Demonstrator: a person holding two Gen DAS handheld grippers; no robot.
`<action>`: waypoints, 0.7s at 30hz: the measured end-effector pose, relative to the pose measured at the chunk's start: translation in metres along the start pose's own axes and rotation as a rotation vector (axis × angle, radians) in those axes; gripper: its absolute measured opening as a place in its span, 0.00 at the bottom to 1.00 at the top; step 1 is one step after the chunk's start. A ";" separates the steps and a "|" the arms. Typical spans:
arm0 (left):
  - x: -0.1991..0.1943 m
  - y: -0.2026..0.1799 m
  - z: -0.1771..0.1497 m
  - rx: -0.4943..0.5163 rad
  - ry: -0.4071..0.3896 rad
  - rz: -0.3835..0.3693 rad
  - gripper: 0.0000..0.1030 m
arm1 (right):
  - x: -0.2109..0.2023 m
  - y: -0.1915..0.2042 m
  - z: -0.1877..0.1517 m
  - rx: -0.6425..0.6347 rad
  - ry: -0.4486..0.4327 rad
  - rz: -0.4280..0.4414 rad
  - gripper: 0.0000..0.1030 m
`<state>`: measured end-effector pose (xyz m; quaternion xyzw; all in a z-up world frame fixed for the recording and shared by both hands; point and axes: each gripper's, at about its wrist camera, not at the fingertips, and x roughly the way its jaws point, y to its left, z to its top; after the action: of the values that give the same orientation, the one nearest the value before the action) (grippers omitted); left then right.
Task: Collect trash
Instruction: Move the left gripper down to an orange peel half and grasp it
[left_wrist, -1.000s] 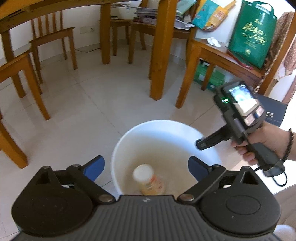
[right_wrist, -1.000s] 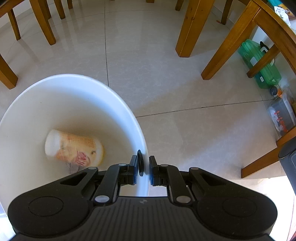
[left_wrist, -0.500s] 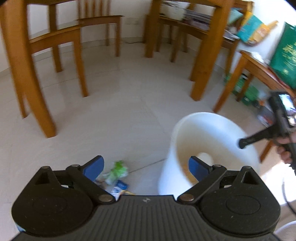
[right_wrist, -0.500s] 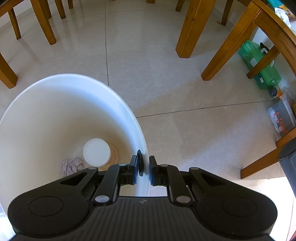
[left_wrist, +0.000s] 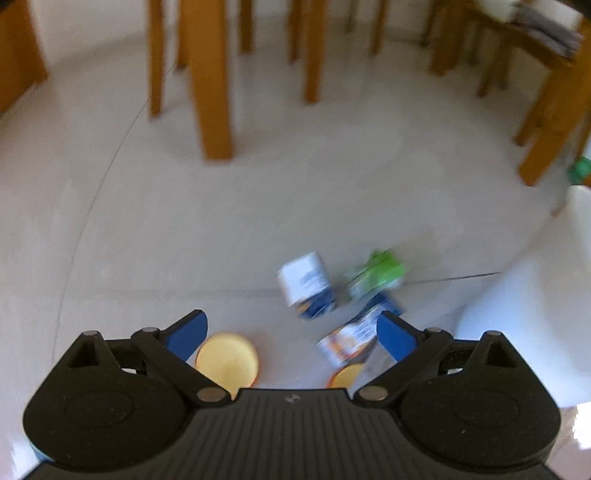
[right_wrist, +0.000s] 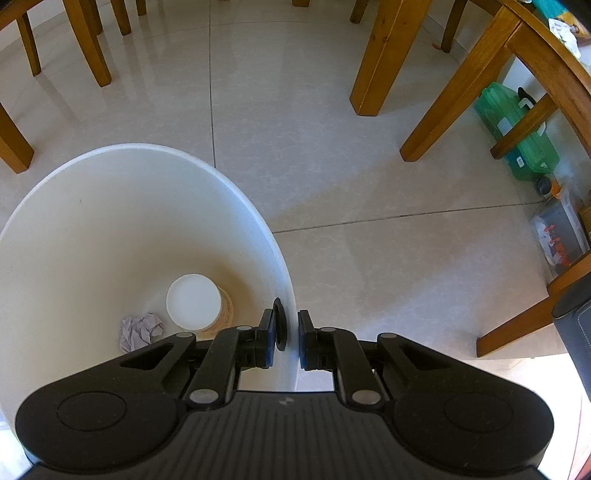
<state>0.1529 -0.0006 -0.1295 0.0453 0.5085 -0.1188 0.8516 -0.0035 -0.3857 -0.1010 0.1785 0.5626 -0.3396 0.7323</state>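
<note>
My right gripper (right_wrist: 287, 339) is shut on the rim of the white bin (right_wrist: 110, 177), one finger inside the wall and one outside. At the bin's bottom a paper cup (right_wrist: 195, 301) stands upside down beside a crumpled paper ball (right_wrist: 140, 330). My left gripper (left_wrist: 291, 332) is open and holds nothing, low over the floor. Trash lies on the tiles ahead of it: a white and blue carton (left_wrist: 306, 286), a green wrapper (left_wrist: 376, 275), a blue and orange packet (left_wrist: 354, 339) and a yellow round lid (left_wrist: 227, 360). The bin's white wall (left_wrist: 535, 295) shows at the right. The left wrist view is motion-blurred.
Wooden table and chair legs (left_wrist: 210, 92) stand across the tiled floor. More legs (right_wrist: 380, 62) rise to the right of the bin, with a green plastic container (right_wrist: 517, 133) and a clear box (right_wrist: 557, 236) under a table. Open floor lies between the trash and the legs.
My left gripper swung away from over the bin to the left and down, over the trash on the floor. The dropped cup settled upside down in the bin. My right gripper stayed put.
</note>
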 end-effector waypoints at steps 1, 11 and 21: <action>0.010 0.009 -0.004 -0.027 0.015 0.009 0.95 | 0.000 0.000 0.000 0.000 0.000 -0.001 0.14; 0.085 0.051 -0.037 -0.187 0.111 0.054 0.95 | -0.001 0.003 0.000 -0.015 0.004 -0.018 0.14; 0.128 0.054 -0.051 -0.243 0.125 0.096 0.95 | 0.000 0.001 0.001 -0.013 0.008 -0.019 0.15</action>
<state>0.1814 0.0413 -0.2687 -0.0268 0.5683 -0.0123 0.8223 -0.0016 -0.3856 -0.1008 0.1700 0.5693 -0.3421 0.7280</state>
